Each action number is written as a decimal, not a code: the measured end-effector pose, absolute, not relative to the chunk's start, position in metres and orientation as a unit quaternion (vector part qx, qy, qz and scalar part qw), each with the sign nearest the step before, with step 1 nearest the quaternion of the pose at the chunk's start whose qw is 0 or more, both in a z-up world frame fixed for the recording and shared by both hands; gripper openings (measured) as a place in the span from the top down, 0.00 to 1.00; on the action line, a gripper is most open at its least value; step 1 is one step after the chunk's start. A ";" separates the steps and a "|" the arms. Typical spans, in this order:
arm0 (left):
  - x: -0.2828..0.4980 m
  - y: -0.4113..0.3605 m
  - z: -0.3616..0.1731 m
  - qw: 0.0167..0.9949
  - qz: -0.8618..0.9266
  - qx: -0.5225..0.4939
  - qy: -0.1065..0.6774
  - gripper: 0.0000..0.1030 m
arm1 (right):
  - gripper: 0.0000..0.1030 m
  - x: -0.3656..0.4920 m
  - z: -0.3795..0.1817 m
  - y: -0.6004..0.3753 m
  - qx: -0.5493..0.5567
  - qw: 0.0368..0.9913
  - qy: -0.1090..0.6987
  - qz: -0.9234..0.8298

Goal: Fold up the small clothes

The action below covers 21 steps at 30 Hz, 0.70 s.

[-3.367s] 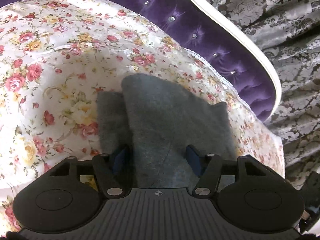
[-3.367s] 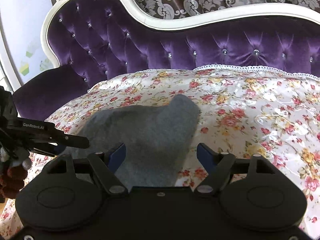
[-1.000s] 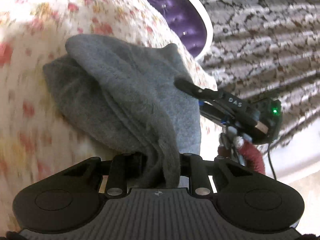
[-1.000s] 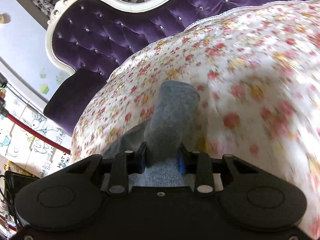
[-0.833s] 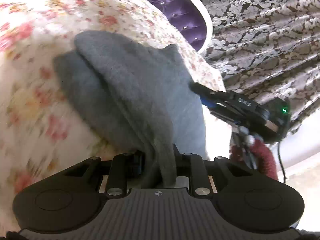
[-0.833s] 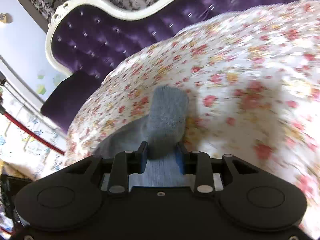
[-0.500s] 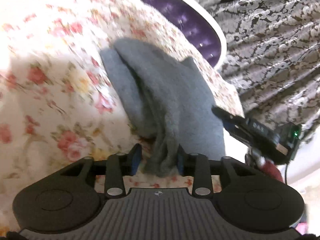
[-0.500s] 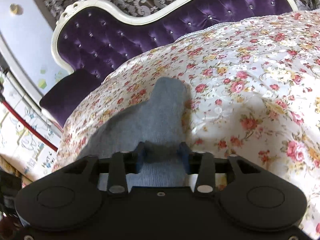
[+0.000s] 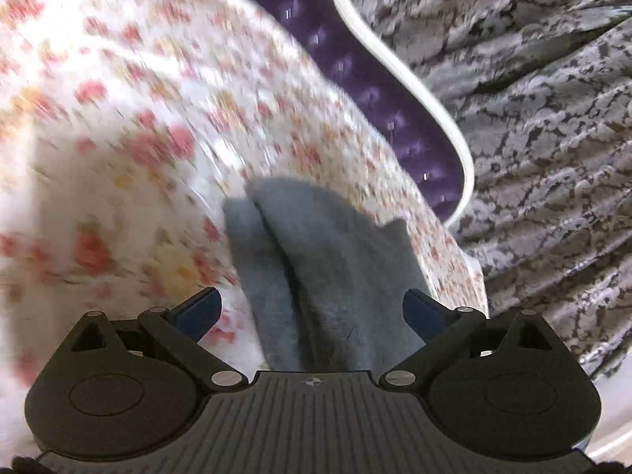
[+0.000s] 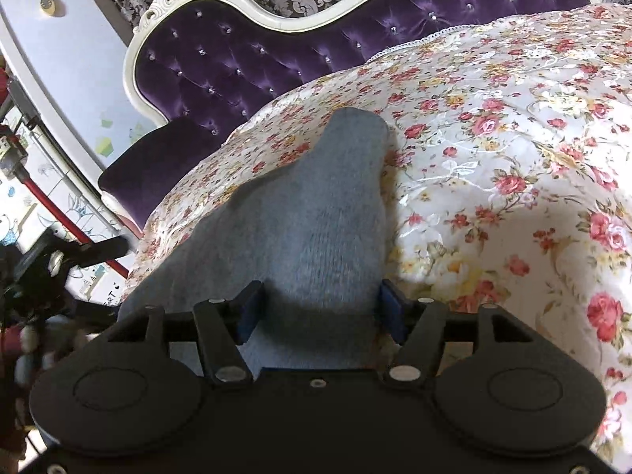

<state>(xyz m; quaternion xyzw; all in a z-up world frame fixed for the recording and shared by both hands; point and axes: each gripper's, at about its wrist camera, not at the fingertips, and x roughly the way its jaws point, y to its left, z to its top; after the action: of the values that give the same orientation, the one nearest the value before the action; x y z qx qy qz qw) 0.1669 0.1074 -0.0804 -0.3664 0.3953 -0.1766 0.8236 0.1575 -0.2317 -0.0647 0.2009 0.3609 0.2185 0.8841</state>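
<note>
A small grey knit garment [image 9: 335, 268] lies folded on the floral bedspread [image 9: 118, 158], one layer over another. My left gripper [image 9: 312, 312] is open, its blue pads apart on either side of the garment's near edge. In the right wrist view the same grey garment [image 10: 316, 221] lies flat between the open fingers of my right gripper [image 10: 320, 312], which holds nothing. The left gripper [image 10: 79, 252] shows at the left edge of that view.
The bedspread [image 10: 513, 158] covers a purple tufted sofa [image 10: 256, 51] with a white carved frame. A grey patterned curtain [image 9: 533, 118] hangs behind. The sofa's edge lies close to the garment on the left wrist view's right side.
Both grippers were shut on the grey garment half a second ago and have now opened and let it go. The garment has settled flat on the bedspread. The left wrist view is blurred by motion.
</note>
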 end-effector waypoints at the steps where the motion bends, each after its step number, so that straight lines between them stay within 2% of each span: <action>1: 0.171 0.104 -0.083 0.820 -0.180 -0.363 0.403 0.03 | 0.35 0.156 -0.065 -0.231 0.199 0.884 0.361 0.221; 7: 0.196 0.086 -0.089 0.818 -0.196 -0.351 0.411 0.04 | 0.33 0.152 -0.062 -0.225 0.185 0.884 0.362 0.231; 9: 0.204 0.083 -0.091 0.813 -0.213 -0.352 0.412 0.12 | 0.40 0.150 -0.061 -0.222 0.179 0.884 0.364 0.232; 10: 0.207 0.080 -0.091 0.814 -0.220 -0.345 0.413 0.32 | 0.61 0.149 -0.060 -0.219 0.173 0.885 0.366 0.233; 11: 0.209 0.077 -0.089 0.820 -0.220 -0.328 0.415 0.57 | 0.64 0.145 -0.057 -0.216 0.164 0.886 0.365 0.236; 12: 0.211 0.074 -0.086 0.827 -0.219 -0.308 0.415 0.62 | 0.65 0.141 -0.054 -0.213 0.155 0.886 0.365 0.239; 17: 0.204 0.079 -0.072 0.845 -0.239 -0.249 0.409 0.61 | 0.67 0.122 -0.047 -0.202 0.160 0.868 0.389 0.262; 21: 0.193 0.091 -0.090 0.850 -0.216 -0.231 0.421 0.57 | 0.58 0.111 -0.049 -0.200 0.126 0.872 0.402 0.250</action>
<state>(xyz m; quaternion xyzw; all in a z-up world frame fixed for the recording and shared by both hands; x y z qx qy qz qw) 0.1928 0.0909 -0.0898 -0.2313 0.4207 -0.2158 0.8503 0.1105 -0.1998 -0.0488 0.1260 0.4016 0.2504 0.8718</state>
